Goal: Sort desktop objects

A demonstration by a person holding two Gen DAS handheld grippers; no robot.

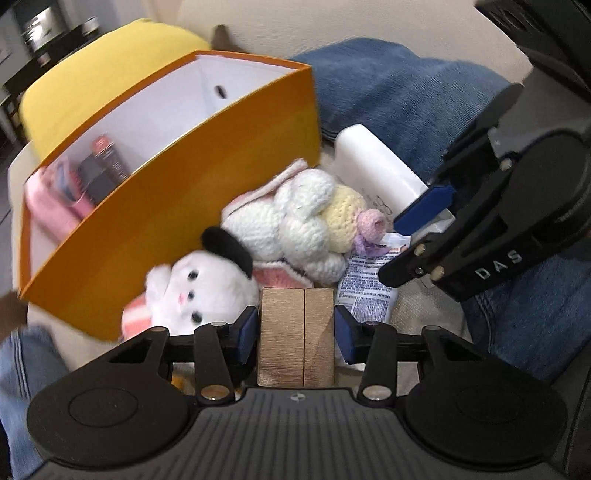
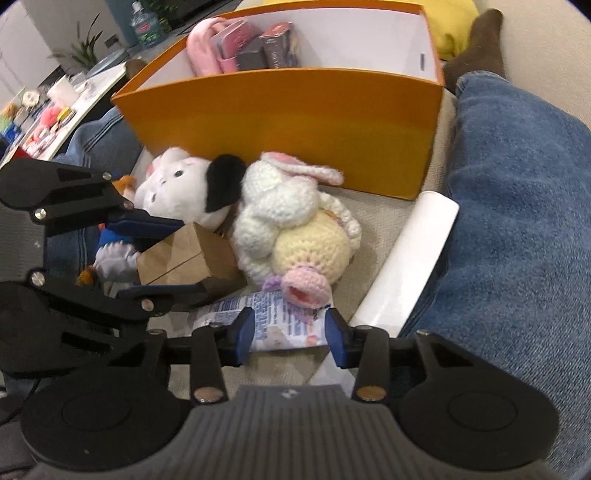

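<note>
Two grippers work here: the left gripper [image 1: 295,332] grasps the small brown cardboard box [image 1: 296,336] near the orange box [image 1: 177,229], the right gripper [image 2: 290,334] stands released around the printed packet [image 2: 284,321], so lift the box high over the wall before releasing.

A person's legs in blue jeans [image 2: 517,206] stretch along the right side of the beige cushion [image 2: 391,221], one foot in a brown sock [image 2: 480,44] near its far edge. Another denim-clad leg [image 2: 99,133] lies along the cushion's left side. Behind the far edge sits a yellow pillow [image 1: 99,74], bulky and soft-looking. Off to the far left stands a white side table [image 2: 92,92] crowded with small colourful bits too small to tell apart, a white roll [image 2: 62,92] among them. Beyond it a green potted plant [image 2: 83,48] rises against the wall, and a clear water jug [image 2: 146,24] stands nearby.
</note>
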